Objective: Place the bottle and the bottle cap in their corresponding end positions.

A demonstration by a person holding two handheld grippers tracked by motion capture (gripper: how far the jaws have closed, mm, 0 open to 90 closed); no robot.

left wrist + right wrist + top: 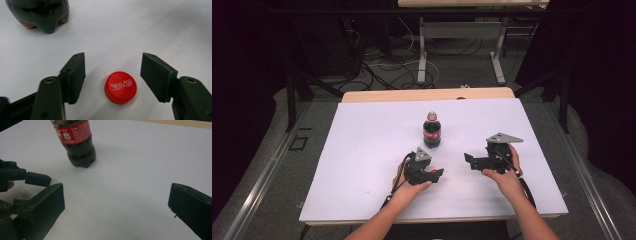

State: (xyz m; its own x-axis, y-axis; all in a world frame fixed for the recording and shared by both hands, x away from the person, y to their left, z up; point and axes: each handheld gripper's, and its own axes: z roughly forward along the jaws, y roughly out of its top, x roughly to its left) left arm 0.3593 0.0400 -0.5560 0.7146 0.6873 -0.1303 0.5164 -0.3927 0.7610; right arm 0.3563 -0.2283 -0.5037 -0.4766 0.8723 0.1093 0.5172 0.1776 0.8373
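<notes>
Where the high view blurs it, red cap point(120, 87) loose between left claw point(112, 75) jaws.

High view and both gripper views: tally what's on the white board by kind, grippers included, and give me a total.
Cola bottle: 1
Red cap: 1, lying between the open jaws of the left gripper, untouched
Grippers: 2, the left gripper and the right gripper
Total: 4

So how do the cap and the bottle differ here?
The cap is small, all red and lies flat on the table between the open left gripper jaws, untouched. The bottle is tall, dark, stands upright and sits apart, beyond both grippers. Both carry red with white lettering.
</notes>
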